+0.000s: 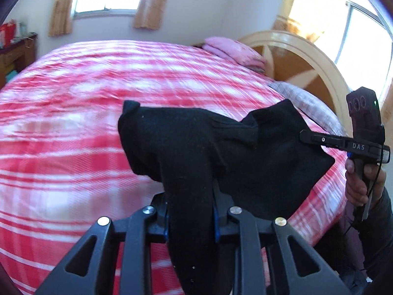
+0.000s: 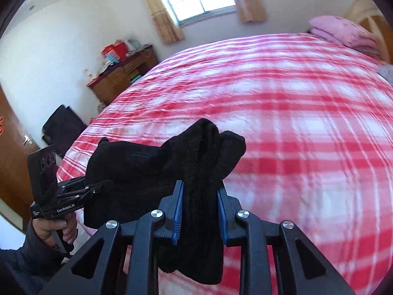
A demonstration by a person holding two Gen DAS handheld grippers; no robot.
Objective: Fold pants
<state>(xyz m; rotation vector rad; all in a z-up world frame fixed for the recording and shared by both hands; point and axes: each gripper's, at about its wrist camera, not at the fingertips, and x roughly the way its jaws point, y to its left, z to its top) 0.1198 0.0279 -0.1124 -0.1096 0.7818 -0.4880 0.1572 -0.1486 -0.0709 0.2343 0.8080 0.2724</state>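
The left gripper (image 1: 190, 218) has its fingers clenched on one bunched end of the black pants (image 1: 196, 142), and the right gripper (image 2: 200, 211) pinches the other end. The cloth hangs stretched between them, clear above the plaid bed (image 1: 73, 147), long axis running hand to hand. Both ends are equally in hand, so lowering it flat looks next.

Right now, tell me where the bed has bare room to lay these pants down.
The plaid bedspread is bare across its middle, from the black pants to the pink folded blanket. The headboard end is crowded: pink blanket, grey pillow.
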